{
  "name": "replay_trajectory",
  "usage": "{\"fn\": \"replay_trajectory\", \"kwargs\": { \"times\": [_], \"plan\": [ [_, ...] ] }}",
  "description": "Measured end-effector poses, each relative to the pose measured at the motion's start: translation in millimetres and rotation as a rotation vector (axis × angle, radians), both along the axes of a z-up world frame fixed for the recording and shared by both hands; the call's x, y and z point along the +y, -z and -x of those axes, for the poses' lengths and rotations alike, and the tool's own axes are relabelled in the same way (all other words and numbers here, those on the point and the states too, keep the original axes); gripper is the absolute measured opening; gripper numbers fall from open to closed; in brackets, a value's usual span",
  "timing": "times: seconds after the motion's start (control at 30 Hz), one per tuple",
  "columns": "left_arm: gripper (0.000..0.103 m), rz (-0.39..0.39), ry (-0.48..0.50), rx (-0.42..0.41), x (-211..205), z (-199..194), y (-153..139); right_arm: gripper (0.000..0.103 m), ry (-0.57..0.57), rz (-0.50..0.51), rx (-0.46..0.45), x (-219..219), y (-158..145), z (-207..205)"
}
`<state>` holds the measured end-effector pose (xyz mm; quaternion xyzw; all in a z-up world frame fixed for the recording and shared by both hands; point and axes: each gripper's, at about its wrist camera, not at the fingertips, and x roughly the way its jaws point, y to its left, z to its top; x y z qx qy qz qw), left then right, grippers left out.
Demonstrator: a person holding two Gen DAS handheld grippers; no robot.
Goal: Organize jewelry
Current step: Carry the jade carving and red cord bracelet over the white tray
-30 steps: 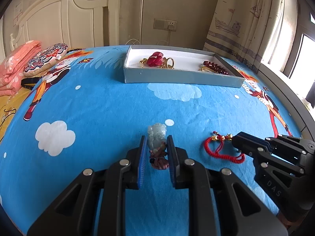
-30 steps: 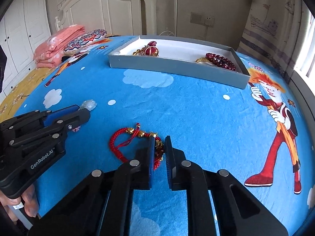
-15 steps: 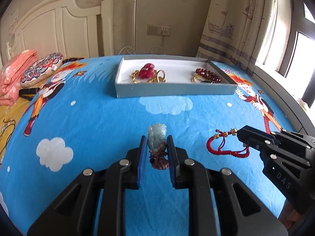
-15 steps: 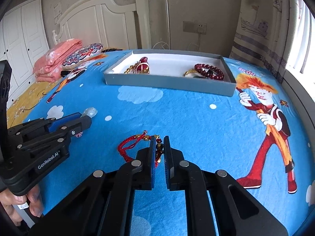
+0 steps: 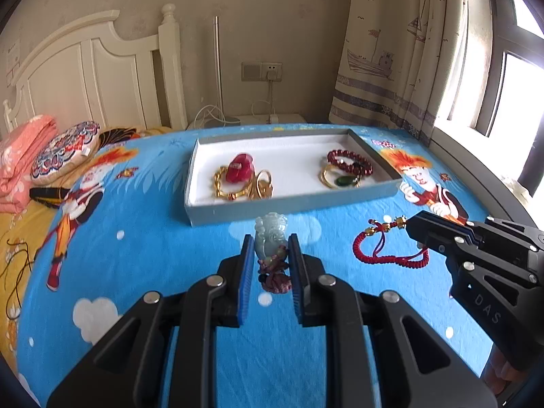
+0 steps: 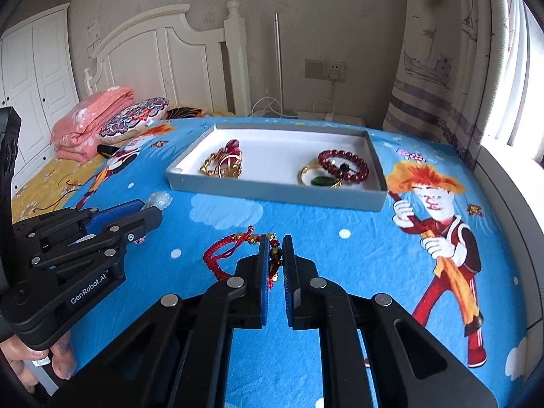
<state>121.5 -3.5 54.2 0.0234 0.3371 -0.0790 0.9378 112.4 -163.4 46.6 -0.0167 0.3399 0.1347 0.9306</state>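
Note:
My left gripper (image 5: 271,242) is shut on a pale green jade pendant (image 5: 271,234) with a dark red knotted cord, held above the blue bedsheet. My right gripper (image 6: 274,245) is shut on a red cord bracelet (image 6: 227,249) with gold beads; the bracelet also shows in the left wrist view (image 5: 384,251), hanging from the right gripper (image 5: 416,226). The grey tray (image 5: 292,202) with a white lining lies ahead. It holds gold bangles with a red piece (image 5: 242,176) on the left and a dark red bead bracelet (image 5: 350,161) with a green stone on the right.
A white headboard (image 5: 85,81) stands at the back left. A folded pink blanket (image 6: 90,119) and a patterned cushion (image 6: 136,119) lie at the left. Curtains (image 5: 391,51) and a window sill run along the right. A black cord (image 5: 17,265) lies on the yellow sheet.
Both grippers have lifted their pieces off the sheet and moved towards the tray, which now looks nearer and is seen more from above.

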Motion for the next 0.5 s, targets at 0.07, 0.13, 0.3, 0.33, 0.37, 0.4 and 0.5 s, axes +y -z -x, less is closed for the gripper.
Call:
{"fn": "replay_trajectory", "kwargs": {
  "times": [0.07,0.13,0.3,0.33,0.37,0.4,0.5],
  "plan": [
    [0.02,-0.004,0.001,-0.006,-1,-4,-5,0.01,0.004,-0.002,-0.007,-1,-5,-5],
    [0.02,-0.001,0.003,-0.009,-1,-8,-9,0.01,0.008,-0.004,-0.014,-3,-8,-10],
    [0.02,-0.007,-0.002,-0.02,0,-20,-18,0.01,0.021,-0.012,-0.029,-7,-17,-22],
    [0.02,-0.007,-0.002,-0.022,0,-22,-19,0.01,0.025,-0.014,-0.032,-9,-19,-25],
    [0.02,-0.008,-0.002,-0.024,0,-24,-21,0.01,0.028,-0.015,-0.035,-10,-20,-27],
    [0.02,-0.008,-0.003,-0.025,0,-26,-22,0.01,0.032,-0.016,-0.038,-12,-21,-30],
    [0.02,-0.01,-0.001,-0.028,0,-34,-26,0.01,0.042,-0.017,-0.045,-15,-25,-39]
  ]
}}
